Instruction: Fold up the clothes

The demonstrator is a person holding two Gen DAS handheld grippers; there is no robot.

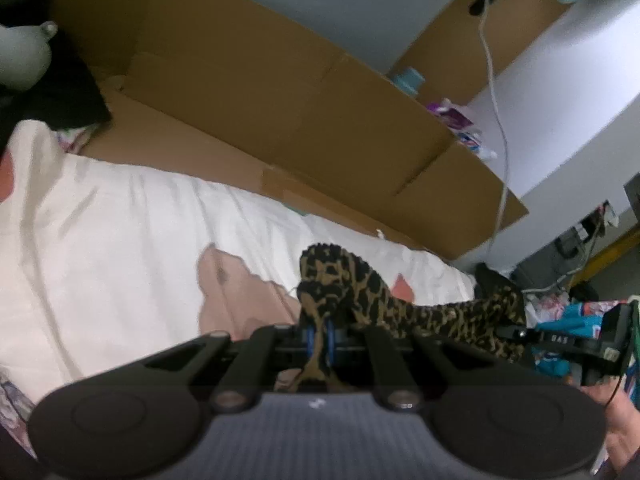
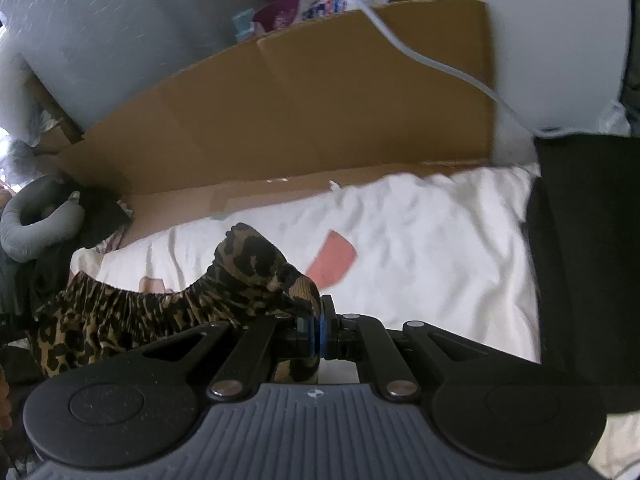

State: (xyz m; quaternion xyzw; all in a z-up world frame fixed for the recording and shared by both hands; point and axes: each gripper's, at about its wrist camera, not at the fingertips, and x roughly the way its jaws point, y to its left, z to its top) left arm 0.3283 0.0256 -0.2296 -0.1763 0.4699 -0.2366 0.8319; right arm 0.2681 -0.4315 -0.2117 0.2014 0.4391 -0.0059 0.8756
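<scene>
the leopard-print garment [image 1: 400,304] is a tan fabric covered in black blotches, with a gathered, ruffled band running along its stretched edge. it hangs in the air above the bed, strung between the two tongs, and its middle sags a little while each gripped end bunches into a crumpled peak.

in the left wrist view the left tongs [image 1: 319,338] are clenched on one end of the garment; the cloth is pinched between the blue-edged pads and a tuft stands up just past them. to the right in that view the other tool appears, and the garment runs across to it.

in the right wrist view the right tongs [image 2: 316,334] are clamped on the other end of the garment [image 2: 160,312], whose folded corner rises above the pads while the rest trails off to the left.

the bed sheet [image 2: 420,240] below is white and wrinkled, with pinkish patches on it. a long cardboard panel [image 1: 280,112] stands at the far side of the bed, and a white cable [image 2: 420,54] crosses in front of it. some colourful packaging lies behind the cardboard, but its print is too blurred to read. small white characters on the other tool in the left view cannot be made out reliably.
</scene>
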